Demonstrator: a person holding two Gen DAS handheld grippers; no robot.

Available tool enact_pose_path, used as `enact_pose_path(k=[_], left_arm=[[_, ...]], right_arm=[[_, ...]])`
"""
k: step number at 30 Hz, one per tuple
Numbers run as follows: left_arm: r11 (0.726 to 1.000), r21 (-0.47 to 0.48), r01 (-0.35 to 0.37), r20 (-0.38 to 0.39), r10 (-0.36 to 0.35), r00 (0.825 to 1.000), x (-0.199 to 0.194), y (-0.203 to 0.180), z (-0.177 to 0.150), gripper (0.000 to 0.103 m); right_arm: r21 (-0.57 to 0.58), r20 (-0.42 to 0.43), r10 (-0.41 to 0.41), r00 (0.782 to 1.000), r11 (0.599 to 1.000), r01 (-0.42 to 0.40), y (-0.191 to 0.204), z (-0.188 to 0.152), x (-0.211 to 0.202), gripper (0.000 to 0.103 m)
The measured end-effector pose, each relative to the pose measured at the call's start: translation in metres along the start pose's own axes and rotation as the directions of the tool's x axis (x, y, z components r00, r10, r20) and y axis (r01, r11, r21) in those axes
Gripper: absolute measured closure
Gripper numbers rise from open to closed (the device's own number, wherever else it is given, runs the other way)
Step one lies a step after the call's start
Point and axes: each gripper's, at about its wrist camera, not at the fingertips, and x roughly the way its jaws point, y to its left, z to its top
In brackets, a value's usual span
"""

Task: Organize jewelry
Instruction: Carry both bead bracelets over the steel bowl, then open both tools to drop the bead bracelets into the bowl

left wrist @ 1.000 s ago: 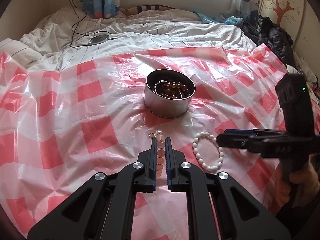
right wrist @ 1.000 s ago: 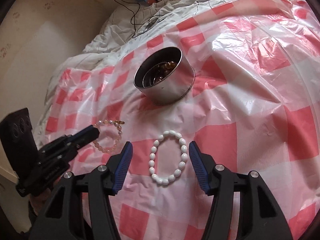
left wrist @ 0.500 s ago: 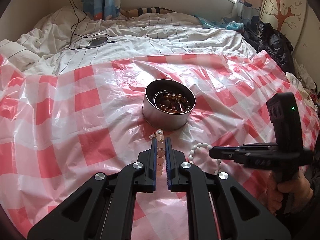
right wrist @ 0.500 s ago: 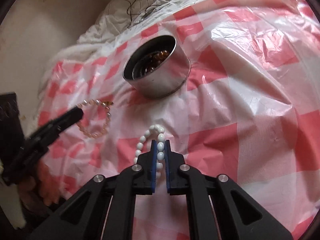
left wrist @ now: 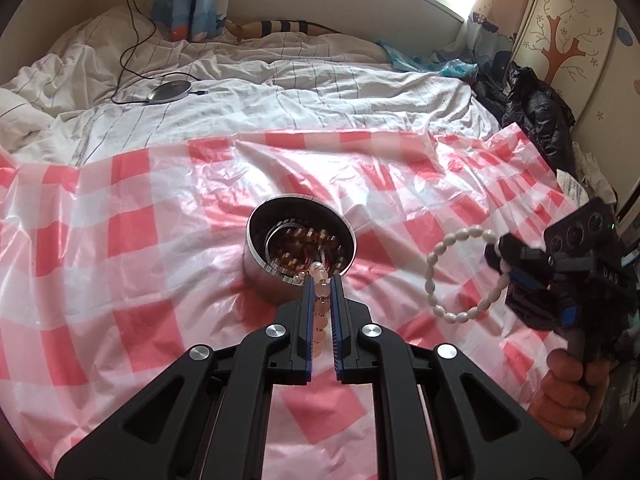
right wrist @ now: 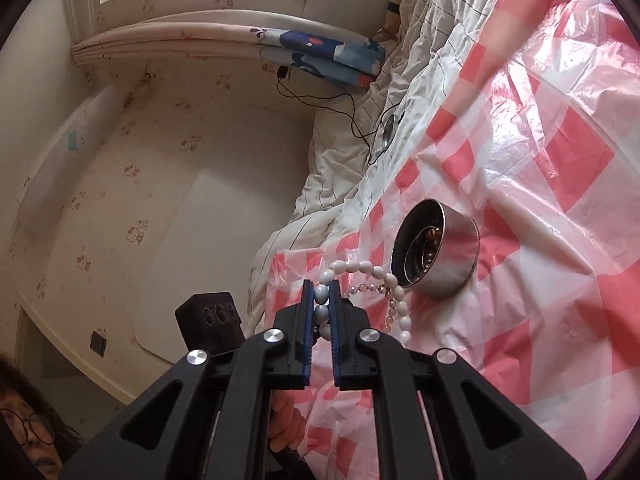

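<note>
A round metal tin (left wrist: 300, 276) with amber beads inside sits on the pink checked plastic sheet (left wrist: 120, 260); it also shows in the right wrist view (right wrist: 452, 256). My left gripper (left wrist: 321, 280) is shut on a pink bead bracelet (left wrist: 320, 300), lifted just in front of the tin's near rim. My right gripper (right wrist: 321, 294) is shut on a white bead bracelet (right wrist: 362, 267), held up in the air; in the left wrist view the white bracelet (left wrist: 436, 304) hangs as a loop to the right of the tin.
A white striped duvet (left wrist: 280, 96) lies behind the sheet with a round grey disc on a black cable (left wrist: 170, 90). Dark clothes (left wrist: 532, 108) pile at the far right. A wall (right wrist: 140, 160) and a person's face (right wrist: 28, 436) are at the left.
Both grippers have lifted off the sheet with their bracelets. The left one moved forward to the tin's rim. The right one rose and tilted, and the white bracelet now hangs free.
</note>
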Motion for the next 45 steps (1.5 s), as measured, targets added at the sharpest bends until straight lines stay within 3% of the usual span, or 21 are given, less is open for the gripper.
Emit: enact_pose_path(k=[6,15,17,19,21,27,30,32,34,41,43,45], left_arm=[[0.994,-0.053,0.098,0.000,-0.098,0.995,0.027,0.003,0.033,0.096],[0.982,-0.123,0.141,-0.040,-0.147,0.988,0.064,0.020,0.044,0.096],[0.985,-0.120,0.125,-0.069,-0.134,0.989,0.072,0.022,0.043,0.096],[0.993,-0.107,0.049,-0.091,-0.059,0.994,0.077,0.026,0.040,0.095],[0.993,-0.118,-0.006,-0.104,-0.006,0.995,0.076,0.033,0.040,0.088],[0.984,-0.176,-0.026,0.005,0.027,1.000,0.041,0.048,0.052,0.061],[0.982,-0.191,-0.007,0.034,0.013,0.999,0.030,0.050,0.055,0.057],[0.980,-0.198,0.000,0.040,0.008,0.999,0.027,0.051,0.056,0.055],[0.979,-0.204,0.005,0.039,0.003,0.999,0.025,0.052,0.055,0.052],[0.975,-0.224,0.006,0.035,0.002,0.999,0.017,0.059,0.046,0.046],[0.976,-0.218,-0.007,0.028,0.013,1.000,0.015,0.059,0.040,0.045],[0.979,-0.200,-0.041,0.014,0.045,0.999,0.014,0.057,0.034,0.044]], right_arm=[[0.007,0.025,0.023,0.999,1.000,-0.024,0.000,0.021,-0.001,0.095],[0.049,0.019,0.031,0.999,0.998,-0.032,-0.015,0.036,0.016,0.095],[0.046,0.011,0.028,1.000,0.999,-0.029,-0.015,0.038,0.022,0.095],[0.044,0.000,0.022,1.000,0.999,-0.022,-0.016,0.038,0.028,0.095],[0.040,-0.010,0.014,1.000,0.999,-0.014,-0.016,0.038,0.033,0.095],[-0.022,-0.034,-0.046,0.998,0.999,0.045,-0.006,0.039,0.055,0.094],[-0.094,-0.055,-0.129,0.990,0.988,0.123,0.002,0.041,0.082,0.092],[-0.150,-0.077,-0.228,0.971,0.965,0.215,0.004,0.039,0.108,0.091],[-0.189,-0.107,-0.333,0.937,0.932,0.310,0.000,0.033,0.131,0.066],[-0.195,-0.062,-0.343,0.937,0.925,0.326,0.004,0.023,0.116,0.058],[-0.189,-0.042,-0.350,0.936,0.923,0.337,0.009,0.023,0.100,0.047],[-0.191,-0.031,-0.381,0.924,0.909,0.369,0.013,0.016,0.084,0.045]])
